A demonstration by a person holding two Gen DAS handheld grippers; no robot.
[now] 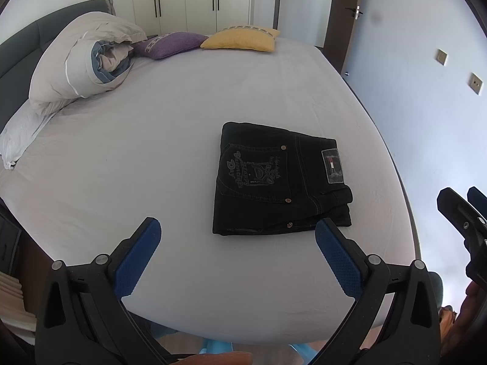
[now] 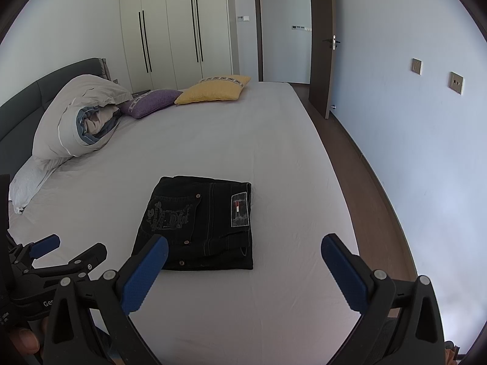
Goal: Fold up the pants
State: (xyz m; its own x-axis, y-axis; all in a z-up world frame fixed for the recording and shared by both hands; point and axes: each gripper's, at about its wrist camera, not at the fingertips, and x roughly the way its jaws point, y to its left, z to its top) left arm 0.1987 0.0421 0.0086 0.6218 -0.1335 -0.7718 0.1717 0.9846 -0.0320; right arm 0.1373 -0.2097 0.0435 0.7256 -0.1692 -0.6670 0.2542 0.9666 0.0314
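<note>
Black jeans lie folded into a compact rectangle on the pale bed sheet, back pocket with grey embroidery and a waist label facing up. The same pants show in the right wrist view. My left gripper hangs open just short of the pants' near edge, nothing between its blue pads. My right gripper is open too, held above the near edge of the bed, its left finger in front of the pants' near left corner. Each gripper appears at the edge of the other's view.
A rolled duvet and a white pillow lie at the left by the dark headboard. A purple cushion and a yellow cushion sit at the far end. Wardrobes, an open door and wooden floor lie beyond.
</note>
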